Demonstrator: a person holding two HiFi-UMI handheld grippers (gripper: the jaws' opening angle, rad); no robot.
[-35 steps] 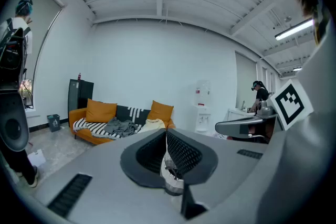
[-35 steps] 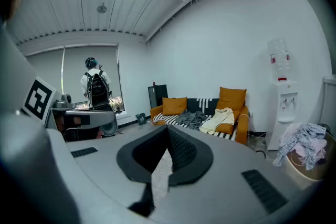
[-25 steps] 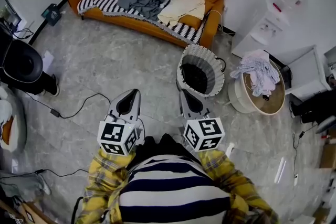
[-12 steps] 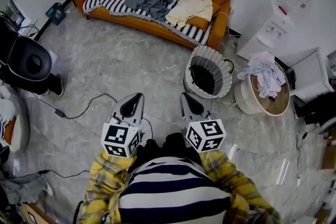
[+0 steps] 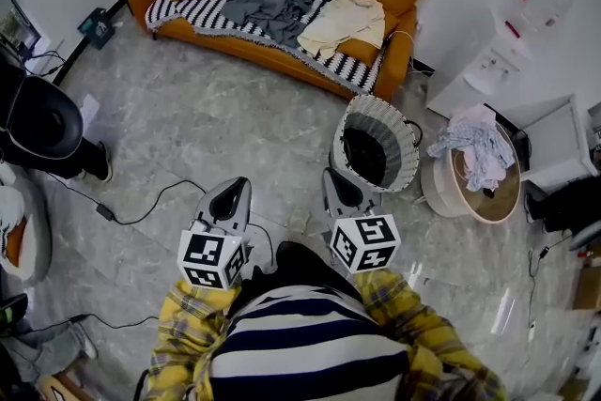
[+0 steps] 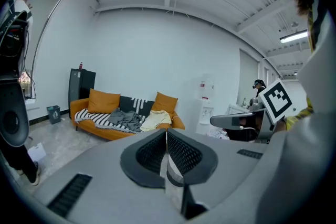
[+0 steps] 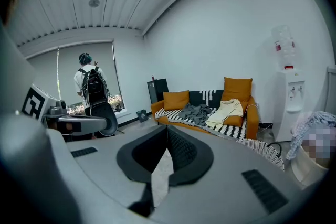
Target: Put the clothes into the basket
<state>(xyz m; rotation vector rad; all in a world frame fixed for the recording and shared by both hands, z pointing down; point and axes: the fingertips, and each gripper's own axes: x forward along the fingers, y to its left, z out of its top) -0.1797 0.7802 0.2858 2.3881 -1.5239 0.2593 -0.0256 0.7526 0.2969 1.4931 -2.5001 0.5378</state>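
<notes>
At the far left a black office chair (image 5: pixel 38 117) stands on the grey marble floor (image 5: pixel 188 117), and a dark cable (image 5: pixel 141 202) snakes across the floor near it.

The left gripper (image 5: pixel 237 183) is held out low in front of the person, pointing away toward the far side. Its jaws are pressed together with nothing between them.

Against the far wall the orange sofa (image 5: pixel 244 47) runs from far left to nearer right. A grey garment (image 5: pixel 272 5) lies crumpled on the middle of its striped seat, spread out with no clear long axis. Just right of it a cream garment (image 5: pixel 347 19) is draped on the seat. Its long axis slants from the backrest at the far right down to the seat's front edge at the near left.

The right gripper (image 5: pixel 331 174) is level with the left one and well apart from it, also pointing to the far side. Its jaws are likewise pressed together on nothing.

Just beyond and right of the right gripper, the woven basket (image 5: pixel 399 141) stands upright on the floor, near the sofa's right arm. Its oval mouth faces up and its inside is dark.

Right of the basket, close beside it, is a low round table (image 5: pixel 441 197). A pale clothes heap (image 5: pixel 474 146) lies bunched across its top, its long axis running near to far. None of the clothes touch either gripper.
</notes>
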